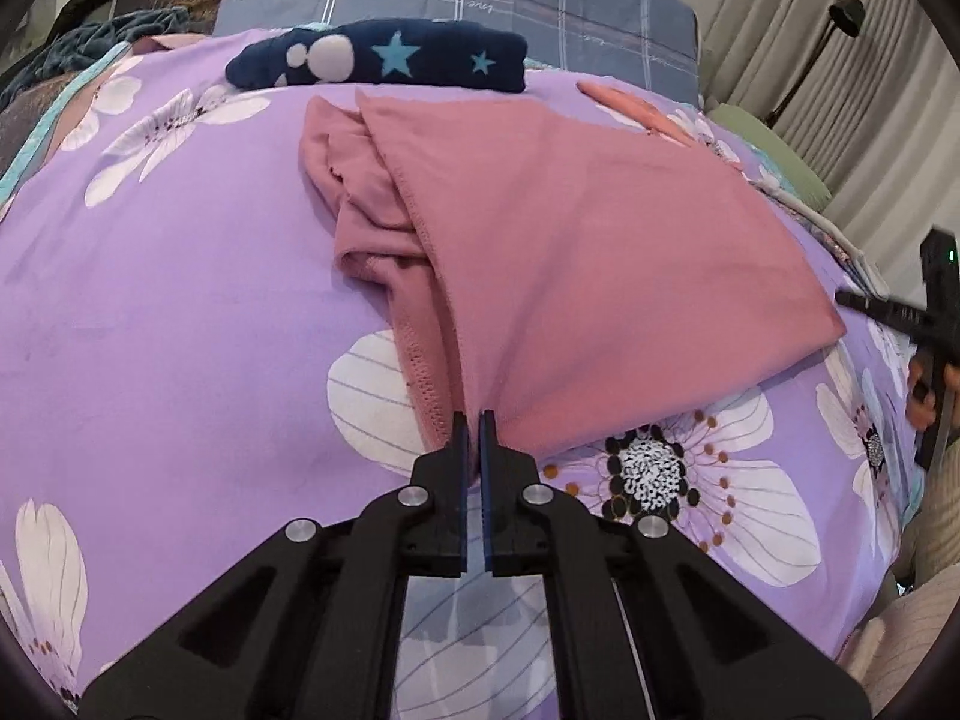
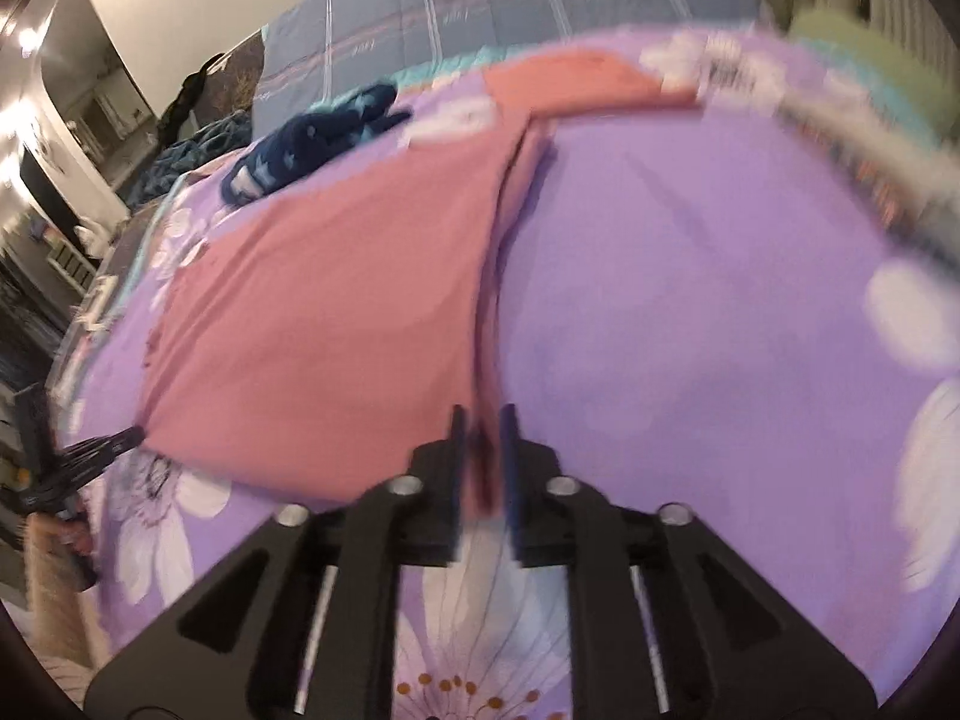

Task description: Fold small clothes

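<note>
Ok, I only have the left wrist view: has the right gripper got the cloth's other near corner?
Observer: The right wrist view shows the cloth bunched between the right gripper's fingers at that corner.
Operator: Clamped on it?
Observer: Can't say. The fingers stand slightly apart with fabric in the gap, and blur hides whether the pads press.
Operator: How does my left gripper look from there?
Observer: The left gripper's tips meet the cloth's opposite near corner, low against the bedspread.
</note>
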`<state>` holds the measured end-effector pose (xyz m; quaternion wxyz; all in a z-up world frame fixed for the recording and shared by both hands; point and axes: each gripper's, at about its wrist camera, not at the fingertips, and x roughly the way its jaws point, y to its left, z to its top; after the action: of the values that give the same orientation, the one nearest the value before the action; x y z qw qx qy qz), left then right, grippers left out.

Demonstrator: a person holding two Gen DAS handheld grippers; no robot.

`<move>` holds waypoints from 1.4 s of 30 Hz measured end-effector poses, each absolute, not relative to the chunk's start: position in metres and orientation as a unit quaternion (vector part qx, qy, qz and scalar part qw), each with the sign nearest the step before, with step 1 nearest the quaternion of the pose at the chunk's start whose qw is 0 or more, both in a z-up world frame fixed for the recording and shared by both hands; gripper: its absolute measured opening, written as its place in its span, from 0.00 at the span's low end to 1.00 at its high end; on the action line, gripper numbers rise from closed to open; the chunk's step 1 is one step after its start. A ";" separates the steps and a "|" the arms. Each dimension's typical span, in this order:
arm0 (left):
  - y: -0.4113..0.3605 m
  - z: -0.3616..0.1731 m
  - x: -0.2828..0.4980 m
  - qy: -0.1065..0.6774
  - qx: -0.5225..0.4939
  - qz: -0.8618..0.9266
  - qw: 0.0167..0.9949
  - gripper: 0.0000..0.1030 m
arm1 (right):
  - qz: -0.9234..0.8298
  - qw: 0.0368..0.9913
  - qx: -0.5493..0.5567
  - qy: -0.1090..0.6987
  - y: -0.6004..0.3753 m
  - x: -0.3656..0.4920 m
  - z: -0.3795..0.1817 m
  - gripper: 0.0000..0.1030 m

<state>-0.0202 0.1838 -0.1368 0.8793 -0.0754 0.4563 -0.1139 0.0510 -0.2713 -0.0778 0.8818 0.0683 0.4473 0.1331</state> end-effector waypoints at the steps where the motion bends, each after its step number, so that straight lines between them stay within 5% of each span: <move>1: 0.184 -0.137 -0.021 0.455 -0.081 -0.117 0.879 0.14 | 0.129 0.889 0.063 0.434 -0.269 0.053 -0.068 0.22; 4: 0.184 -0.138 -0.020 0.441 -0.097 -0.126 0.883 0.26 | 0.166 0.891 0.063 0.418 -0.247 0.071 -0.042 0.22; 11: 0.179 -0.147 -0.016 0.423 -0.114 -0.159 0.885 0.26 | 0.292 0.856 -0.010 0.426 -0.090 0.140 -0.015 0.20; 19: 0.187 -0.150 -0.019 0.411 -0.137 -0.172 0.885 0.26 | 0.338 0.809 -0.115 0.467 0.112 0.192 -0.060 0.18; 35: 0.194 -0.155 -0.018 0.404 -0.170 -0.178 0.881 0.30 | 0.260 0.808 -0.141 0.509 0.189 0.238 -0.105 0.26; 37: 0.194 -0.155 -0.018 0.405 -0.170 -0.173 0.882 0.23 | 0.234 0.810 -0.175 0.507 0.195 0.237 -0.110 0.03; 40: 0.201 -0.156 -0.018 0.403 -0.183 -0.167 0.881 0.02 | 0.235 0.820 -0.150 0.501 0.190 0.238 -0.104 0.02; 42: 0.207 -0.154 -0.021 0.392 -0.195 -0.168 0.883 0.02 | 0.251 0.830 -0.124 0.482 0.184 0.235 -0.087 0.03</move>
<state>-0.0215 0.2070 -0.1543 0.8834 -0.1948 0.3917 -0.1682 0.2351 0.1836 -0.0873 0.8304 -0.1237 0.4816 0.2513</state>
